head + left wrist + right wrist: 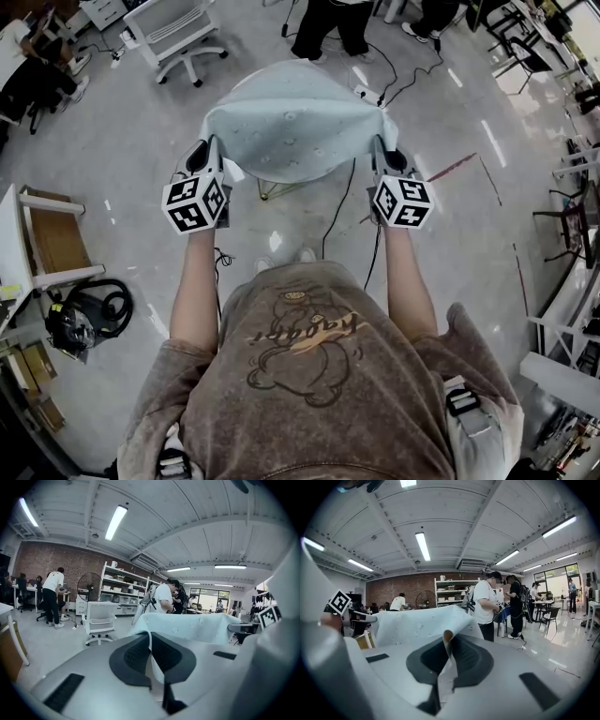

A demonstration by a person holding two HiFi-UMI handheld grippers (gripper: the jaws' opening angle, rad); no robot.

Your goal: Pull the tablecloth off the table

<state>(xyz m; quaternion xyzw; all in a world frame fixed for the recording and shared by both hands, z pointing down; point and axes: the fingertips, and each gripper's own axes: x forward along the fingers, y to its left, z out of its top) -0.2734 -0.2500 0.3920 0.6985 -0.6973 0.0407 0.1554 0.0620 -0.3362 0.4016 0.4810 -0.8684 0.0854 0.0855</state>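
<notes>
Over the round worktop [298, 174] the pale tablecloth [289, 120] lies draped, its near edge lifted clear. The left gripper [208, 150] and the right gripper [379, 150] are each clenched on a near corner of it.

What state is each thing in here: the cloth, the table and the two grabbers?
tablecloth: near edge lifted and stretched between both grippers, far part draped over the table.
table: near rim uncovered, the rest under the tablecloth.
left gripper: shut on one tablecloth corner.
right gripper: shut on the other corner.
</notes>
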